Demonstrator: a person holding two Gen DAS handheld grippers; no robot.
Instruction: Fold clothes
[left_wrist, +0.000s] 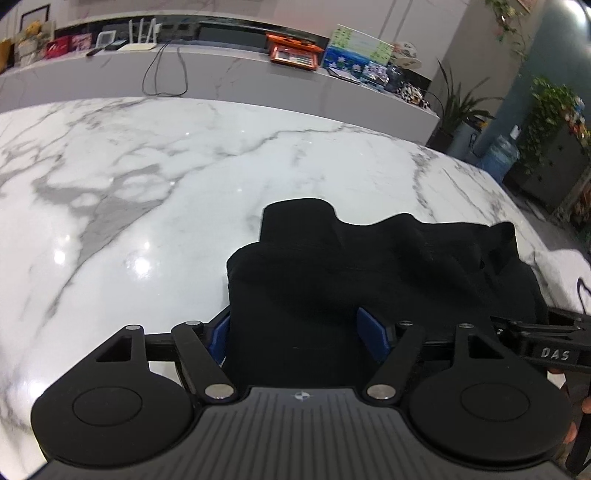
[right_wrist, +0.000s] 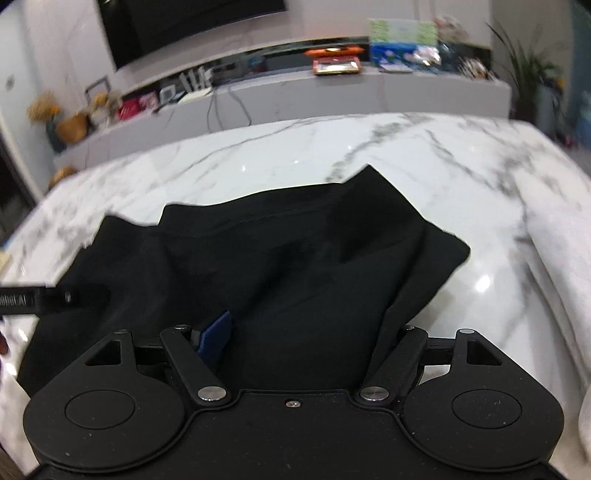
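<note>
Reading what little lettering shows, I make out "DAS" in pale capitals on the black bar of my right gripper (left_wrist: 550, 352), which pokes in at the right edge of the left wrist view; the white print on my left gripper's bar at the left edge of the right wrist view is too blurred to read. My left gripper (left_wrist: 301, 332) has its blue pads (left_wrist: 373, 332) standing apart with the black garment (left_wrist: 369, 266) bunched between them; I cannot tell whether they press on it. My right gripper (right_wrist: 295, 332) shows one blue pad (right_wrist: 216, 338) to the left of the cloth, the other hidden under a fold, so I cannot tell its state. The garment is plain black, matte, rumpled into soft ridges, with a stitched seam running across it. It lies on the white marble table (left_wrist: 147, 206) straight ahead of both grippers, its near edge gathered up at my fingers, its far corners resting flat.
</note>
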